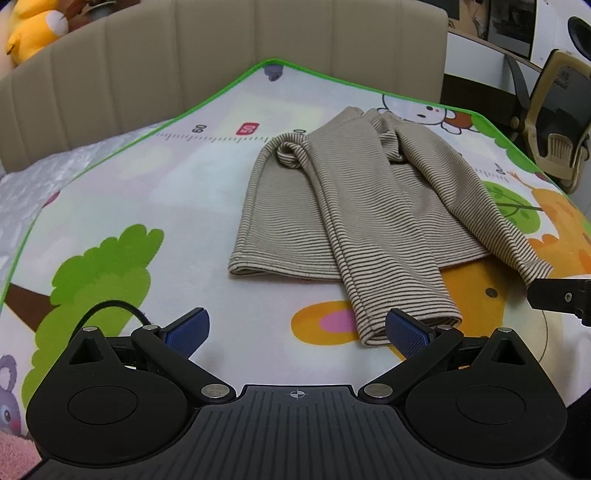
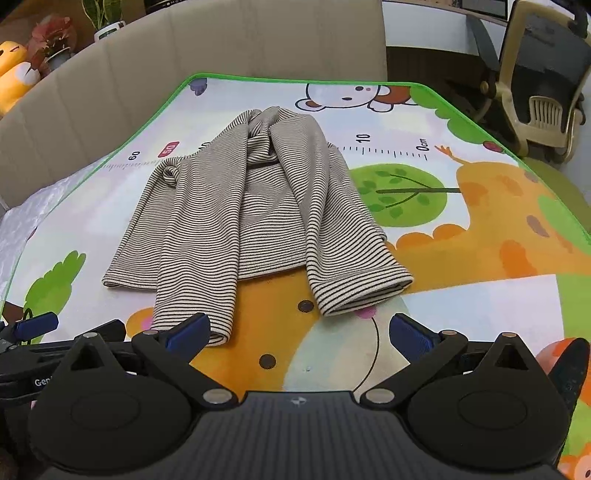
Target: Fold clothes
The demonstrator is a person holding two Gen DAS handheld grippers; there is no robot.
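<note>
A beige long-sleeved shirt with thin dark stripes [image 1: 332,206] lies flat on a cartoon play mat [image 1: 155,177], both sleeves folded down over its body. It also shows in the right wrist view [image 2: 229,206]. My left gripper [image 1: 297,332] is open and empty, just before the hem; the left sleeve's cuff [image 1: 406,317] lies by its right fingertip. My right gripper [image 2: 299,334] is open and empty, with the right sleeve's cuff [image 2: 362,288] just beyond it and the other cuff by its left fingertip.
The mat [image 2: 480,229] lies on a bed with a beige padded headboard [image 1: 221,55] behind. An office chair [image 2: 539,74] stands at the far right. Yellow plush toys [image 1: 33,29] sit at the far left. The other gripper [image 2: 33,328] shows at the left edge.
</note>
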